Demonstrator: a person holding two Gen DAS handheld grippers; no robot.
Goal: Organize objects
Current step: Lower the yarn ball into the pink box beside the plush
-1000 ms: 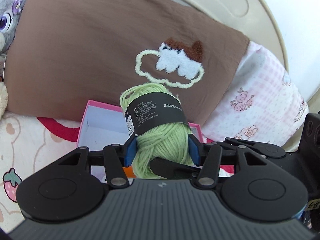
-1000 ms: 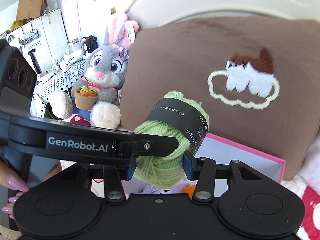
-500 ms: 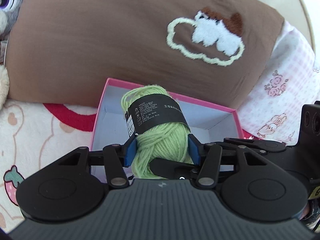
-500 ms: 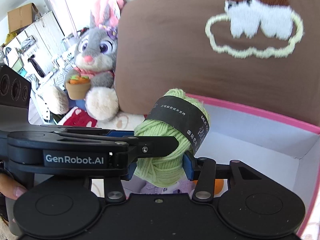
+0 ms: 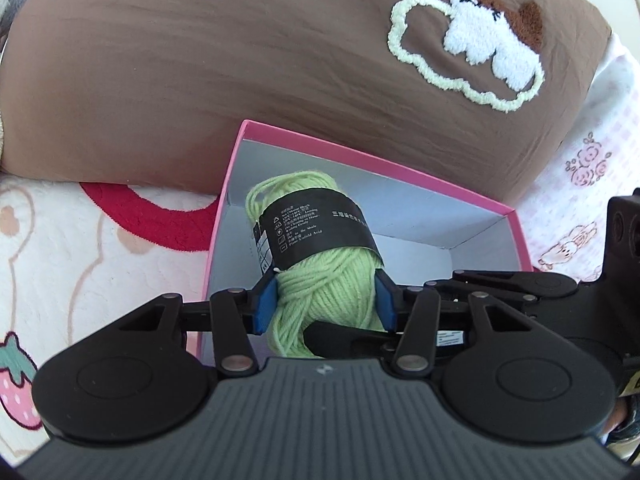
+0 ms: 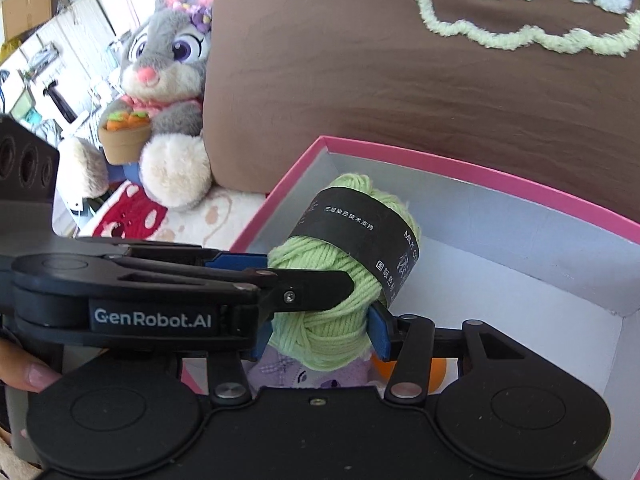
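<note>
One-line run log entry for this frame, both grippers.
left hand-held gripper: shut on green yarn skein | right hand-held gripper: shut on green yarn skein | yarn over open pink box

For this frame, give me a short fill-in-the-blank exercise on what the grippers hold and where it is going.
1. Both the left gripper and the right gripper are shut on a skein of ____ yarn.
2. The band around the yarn is ____.
3. The yarn hangs over an open box with a ____ rim.
4. Behind the box lies a ____ pillow.

Missing words: green; black; pink; brown
</note>
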